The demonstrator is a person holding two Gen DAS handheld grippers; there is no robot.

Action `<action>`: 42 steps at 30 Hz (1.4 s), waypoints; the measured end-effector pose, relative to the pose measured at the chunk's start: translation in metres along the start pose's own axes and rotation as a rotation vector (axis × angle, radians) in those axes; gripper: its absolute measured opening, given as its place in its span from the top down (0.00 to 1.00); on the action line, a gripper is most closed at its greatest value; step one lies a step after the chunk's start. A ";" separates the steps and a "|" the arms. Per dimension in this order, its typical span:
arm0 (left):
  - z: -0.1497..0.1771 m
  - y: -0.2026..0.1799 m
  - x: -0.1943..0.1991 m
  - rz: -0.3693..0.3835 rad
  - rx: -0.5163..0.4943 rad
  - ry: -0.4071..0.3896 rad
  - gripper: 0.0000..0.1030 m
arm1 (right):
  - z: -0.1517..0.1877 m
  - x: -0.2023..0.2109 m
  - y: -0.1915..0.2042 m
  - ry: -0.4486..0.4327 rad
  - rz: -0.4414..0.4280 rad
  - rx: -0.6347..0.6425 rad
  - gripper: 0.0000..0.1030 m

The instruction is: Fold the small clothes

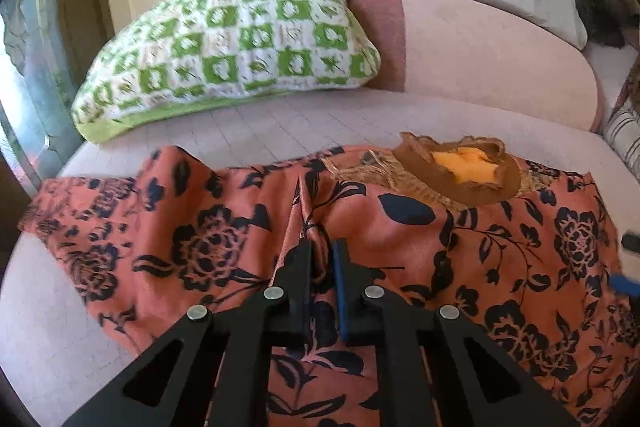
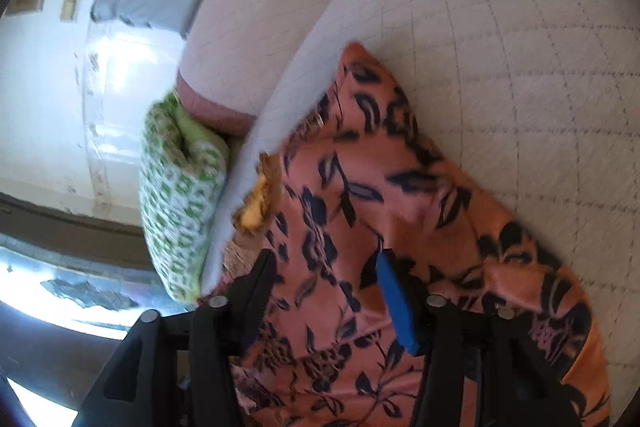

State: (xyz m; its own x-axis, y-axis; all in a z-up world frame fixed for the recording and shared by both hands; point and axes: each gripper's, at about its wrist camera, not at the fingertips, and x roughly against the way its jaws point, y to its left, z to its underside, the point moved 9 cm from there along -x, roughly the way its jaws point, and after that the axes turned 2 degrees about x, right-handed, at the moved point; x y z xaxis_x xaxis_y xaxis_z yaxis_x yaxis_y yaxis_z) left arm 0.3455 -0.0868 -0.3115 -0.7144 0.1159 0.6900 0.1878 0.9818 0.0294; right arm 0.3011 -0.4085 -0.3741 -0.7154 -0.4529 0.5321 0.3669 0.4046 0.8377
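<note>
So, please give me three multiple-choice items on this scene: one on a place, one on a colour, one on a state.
1. Where does the green checked pillow lie?
A. beyond the garment
B. on the garment
C. under it

2. What colour is the print on the orange garment?
A. white
B. dark navy
C. green

3. How is the left claw?
A. wide open, bare
C. out of view
B. pinching a fabric ridge

Key: 1 A, the pillow sits past the cloth's far edge; 2 B, dark flowers; 3 B, a fold stands between its fingers.
</note>
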 end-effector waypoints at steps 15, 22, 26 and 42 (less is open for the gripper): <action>-0.016 -0.029 0.030 -0.071 -0.064 -0.147 0.27 | -0.002 0.025 0.024 -0.084 0.047 0.180 0.37; 0.025 -0.048 -0.023 -0.081 -0.193 0.124 0.22 | 0.011 -0.012 0.004 0.019 0.132 0.132 0.38; 0.012 -0.027 -0.007 -0.059 -0.092 0.115 0.22 | 0.013 -0.012 0.024 0.001 0.109 0.138 0.36; 0.056 0.277 0.031 -0.259 0.687 0.140 0.20 | 0.073 -0.036 0.074 0.027 0.084 0.353 0.34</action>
State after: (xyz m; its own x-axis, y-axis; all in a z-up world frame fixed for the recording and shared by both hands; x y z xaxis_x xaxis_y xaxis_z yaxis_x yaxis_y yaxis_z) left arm 0.3377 0.1974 -0.3227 -0.5775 -0.1067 0.8094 -0.4708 0.8535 -0.2234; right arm 0.3103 -0.3042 -0.3400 -0.6736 -0.4254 0.6044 0.1922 0.6888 0.6990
